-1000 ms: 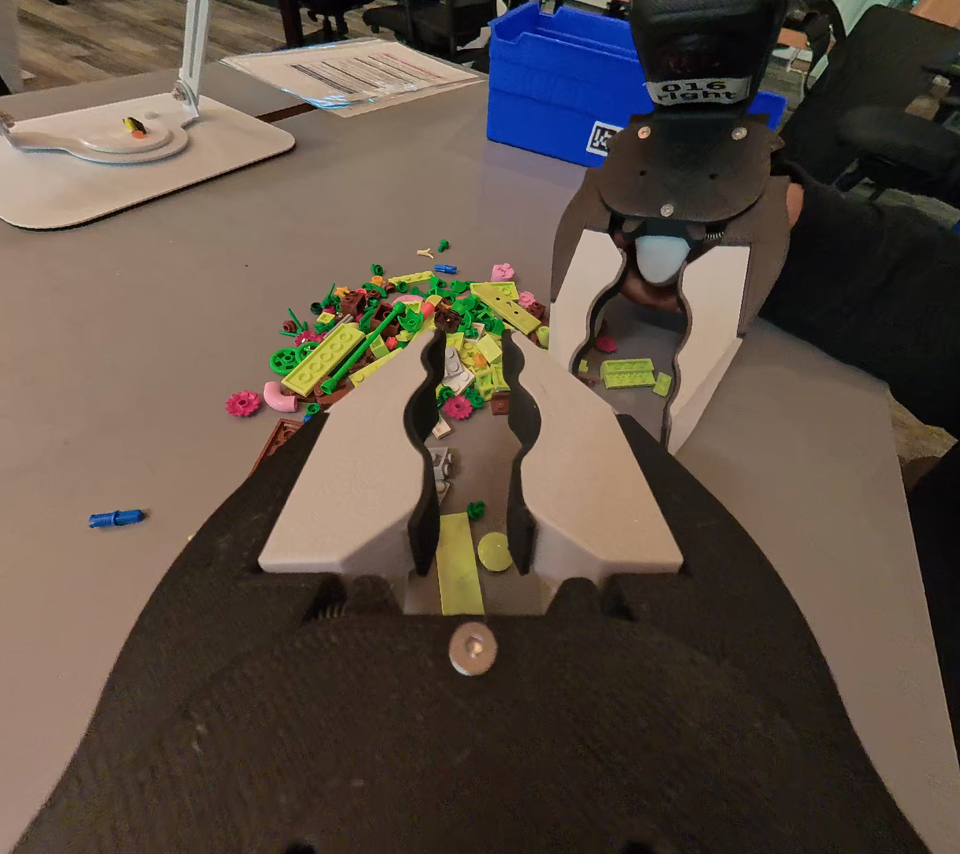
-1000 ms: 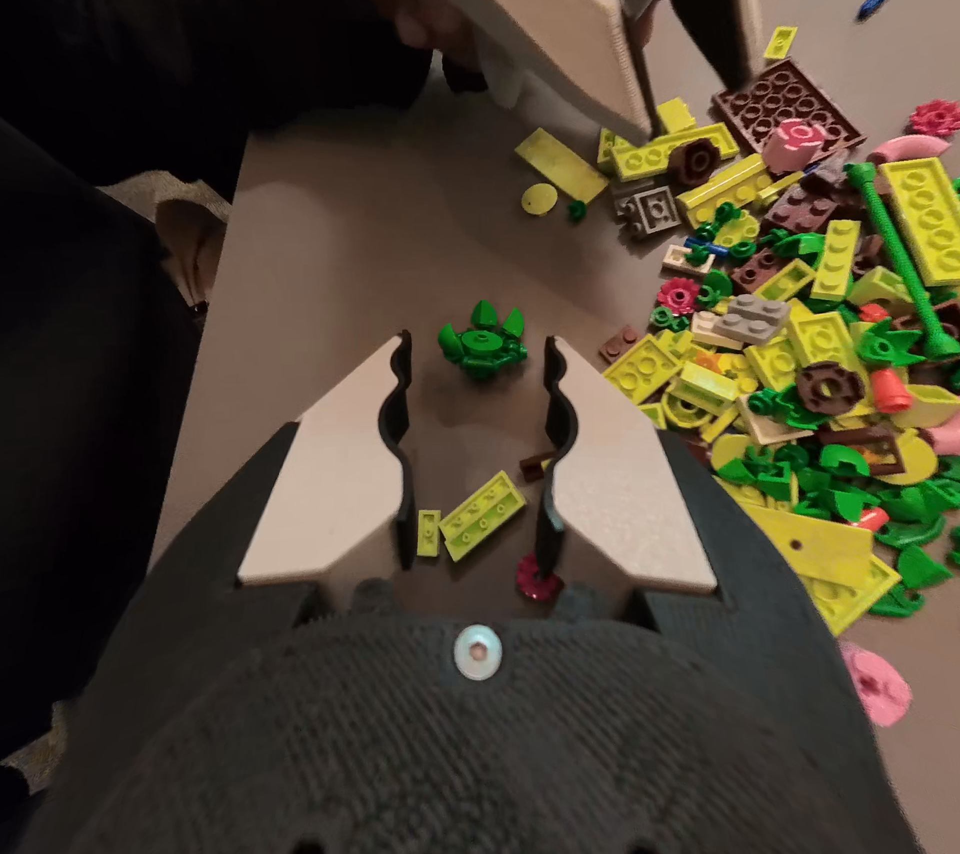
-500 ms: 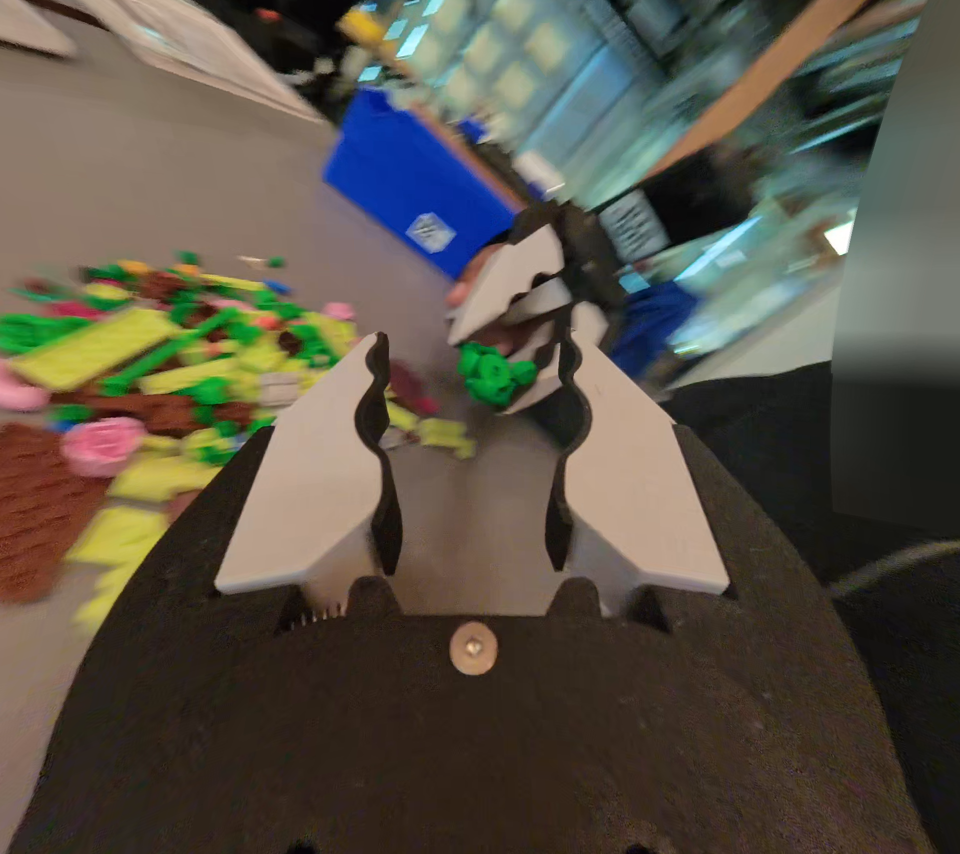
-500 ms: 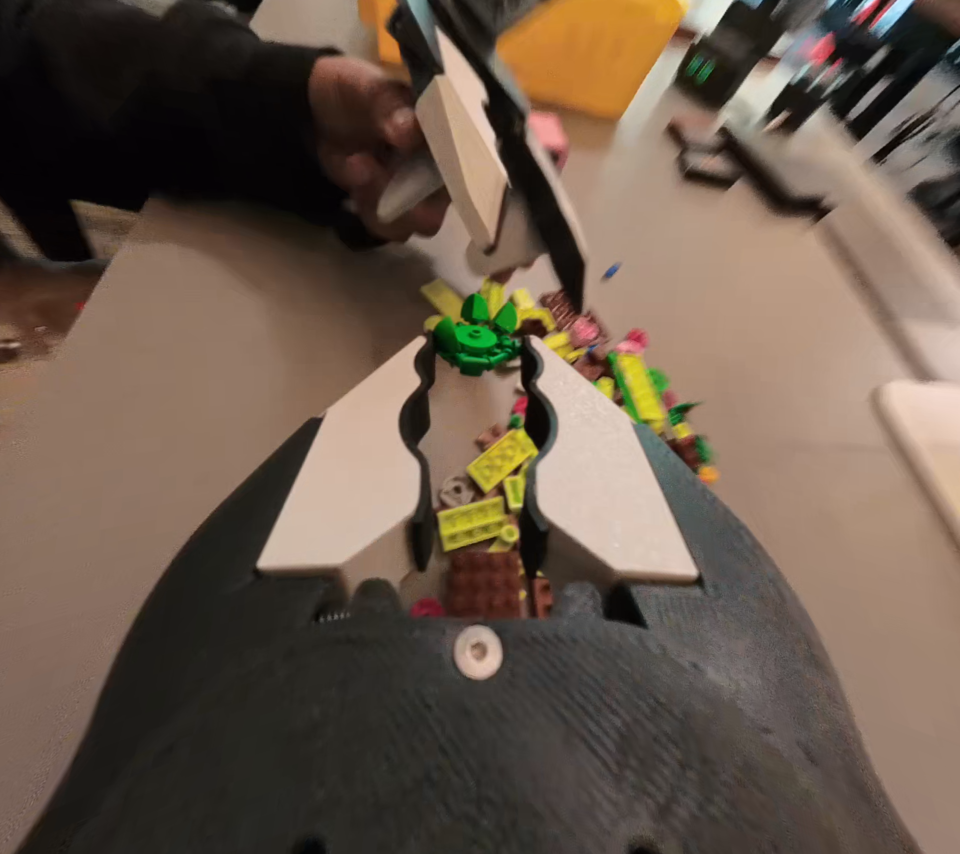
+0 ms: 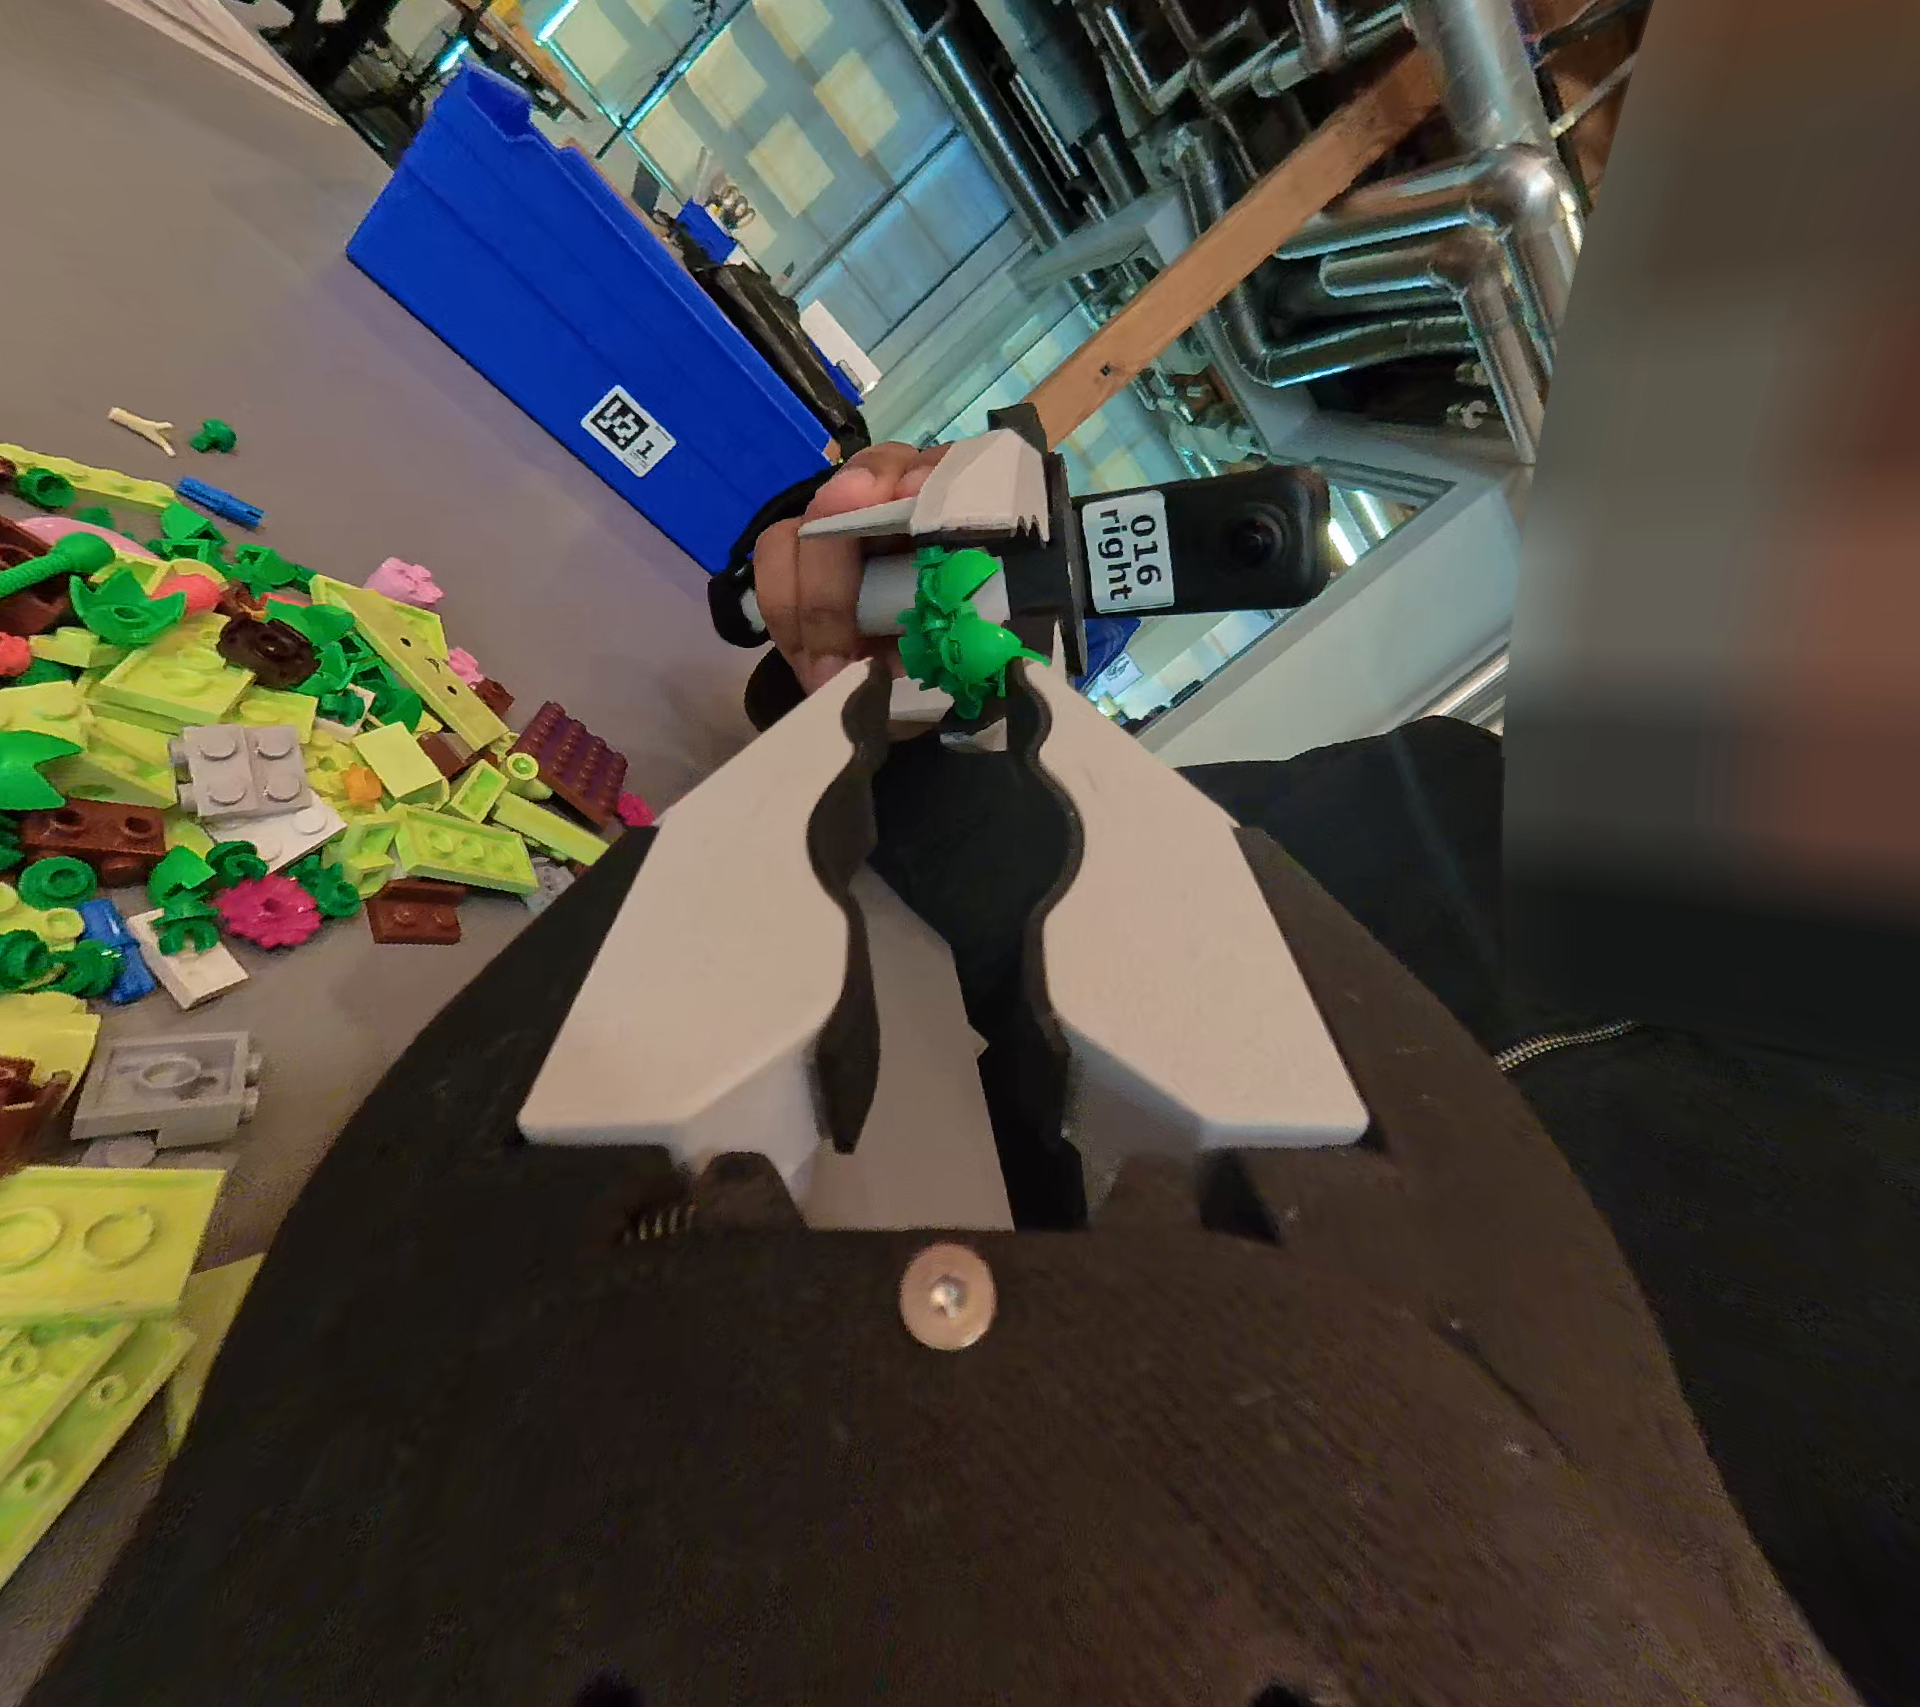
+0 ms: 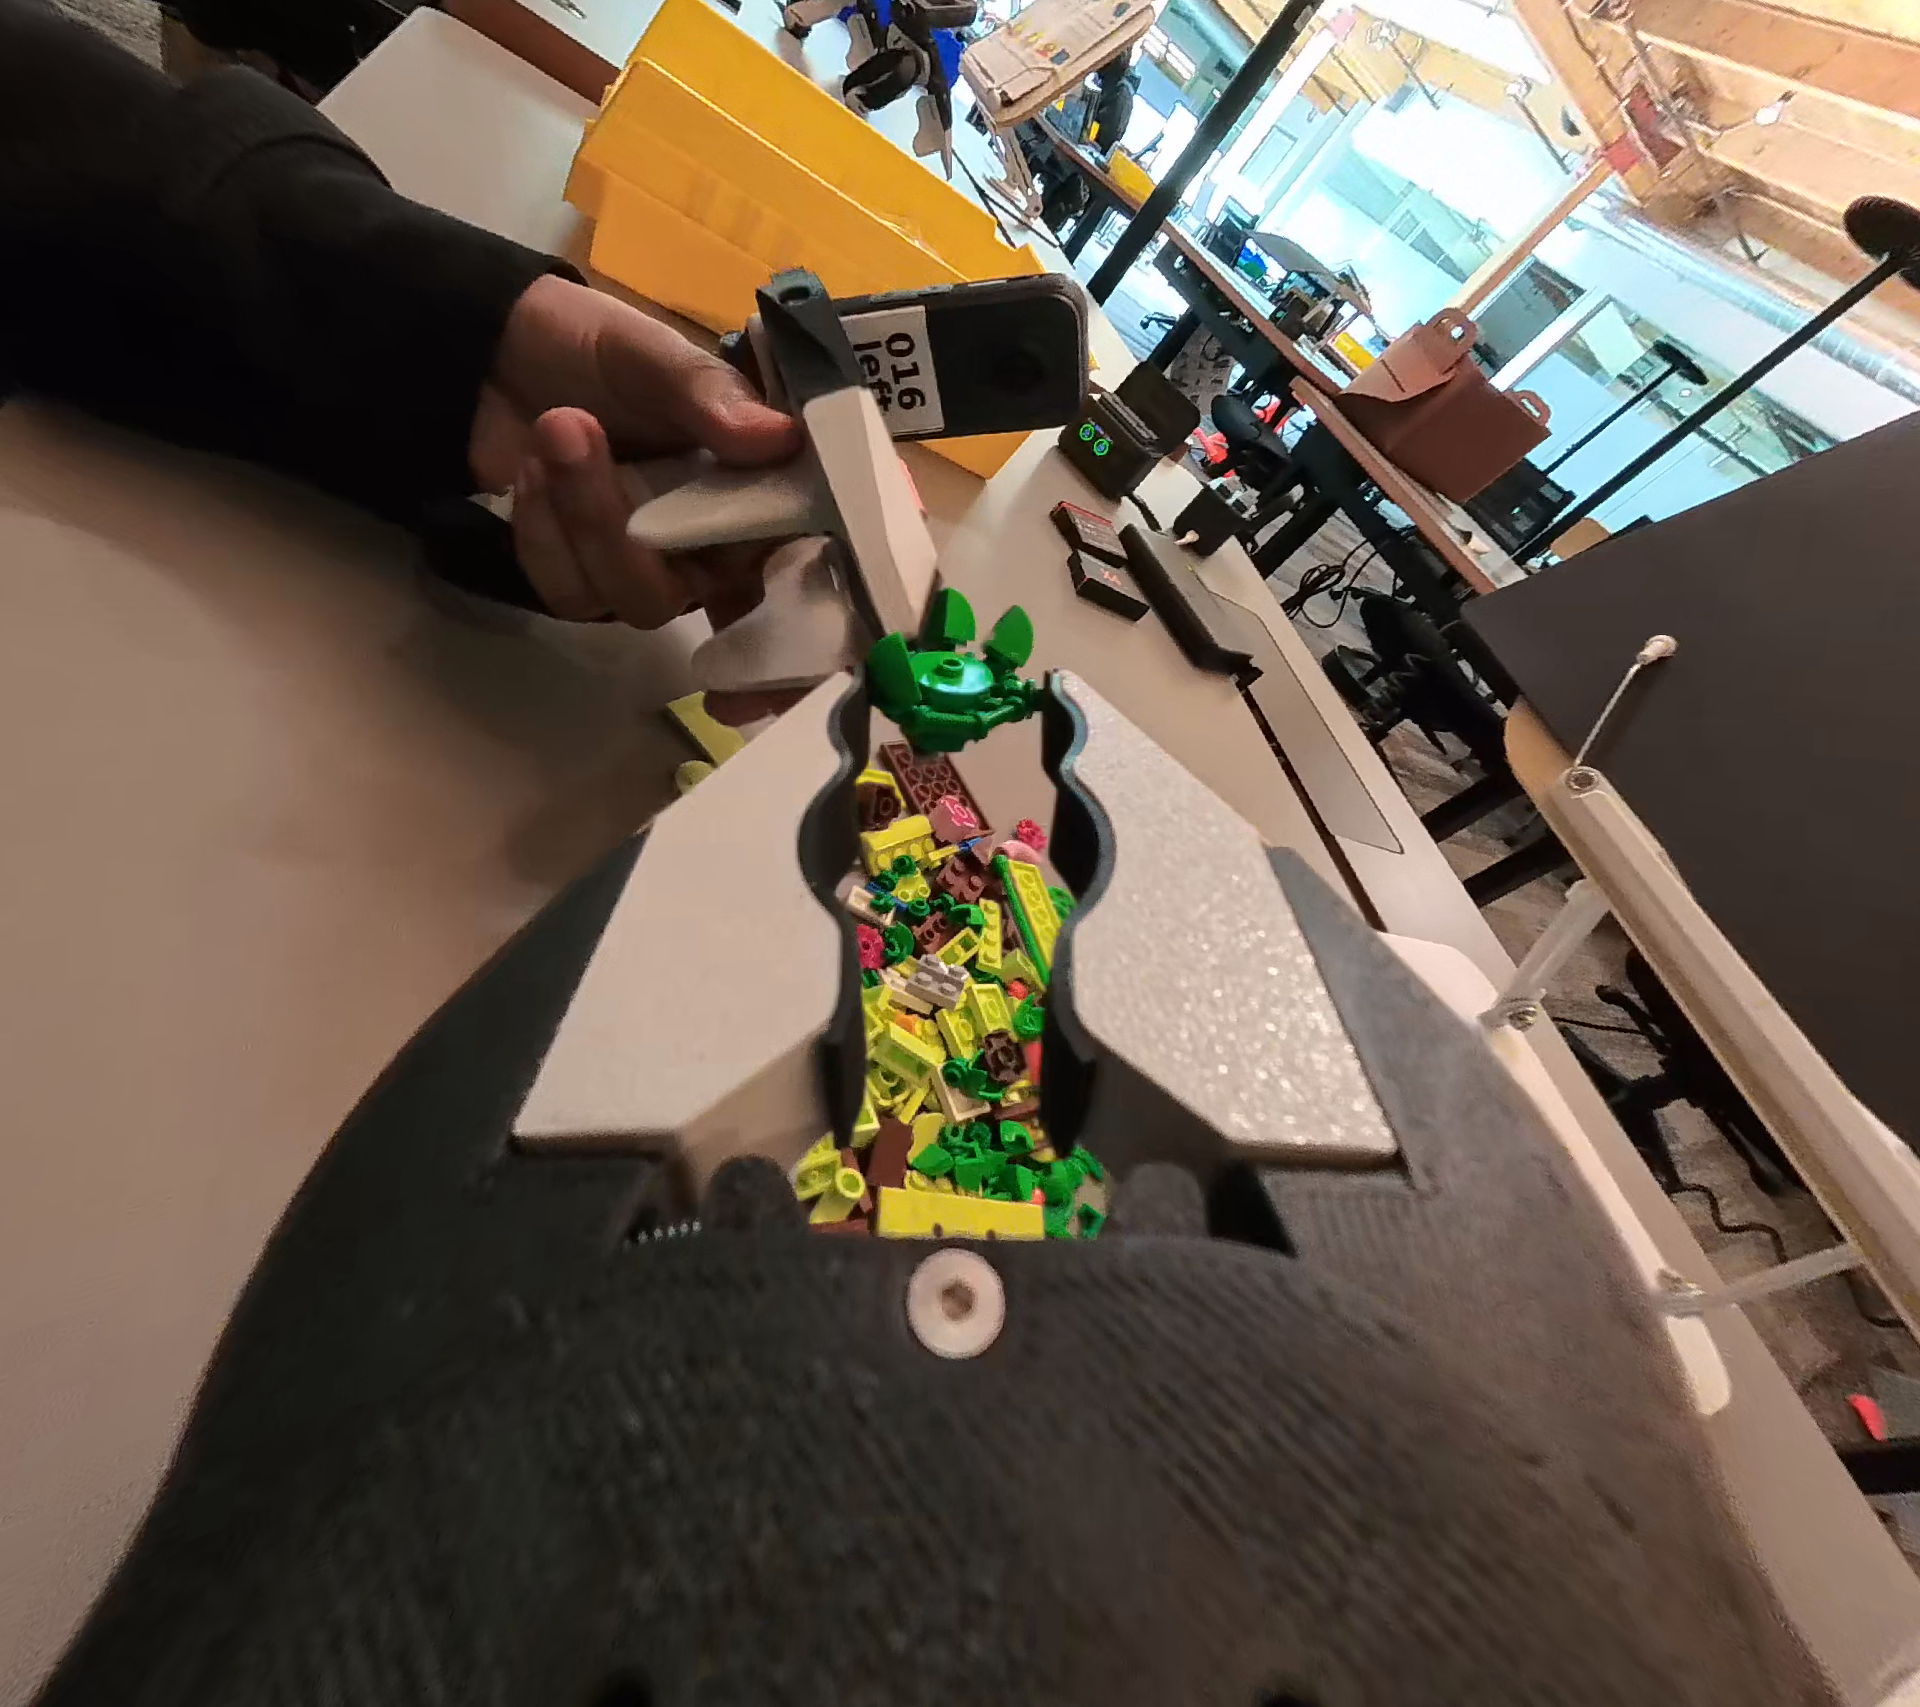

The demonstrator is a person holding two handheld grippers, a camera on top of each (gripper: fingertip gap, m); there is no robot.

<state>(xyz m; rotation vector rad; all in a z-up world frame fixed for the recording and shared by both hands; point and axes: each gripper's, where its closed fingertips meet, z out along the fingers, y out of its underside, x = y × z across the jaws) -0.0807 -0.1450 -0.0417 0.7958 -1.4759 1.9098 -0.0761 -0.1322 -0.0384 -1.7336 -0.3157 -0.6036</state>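
Observation:
A small green leafy brick piece (image 5: 951, 618) is held up in the air above the grey table (image 5: 312, 327). My right gripper (image 6: 951, 701) is shut on it (image 6: 940, 686), with the leaves sticking up past its tips. My left gripper (image 5: 945, 686) meets the piece head-on from the other side, its jaws narrowed onto the lower part. In the right wrist view, the left gripper's upper finger (image 6: 873, 494) touches the leaves from above. A hand (image 5: 821, 577) holds the right gripper's handle.
A pile of loose lime, green, brown and pink bricks (image 5: 260, 722) lies on the table below, also seen through the right fingers (image 6: 956, 982). A blue bin (image 5: 582, 327) stands behind it. Yellow bins (image 6: 748, 203) and small black devices (image 6: 1122, 431) sit farther off.
The right gripper closed on the green piece on the table and lifted it. Both grippers swung up to face each other, and the left jaws opened, then narrowed around the piece.

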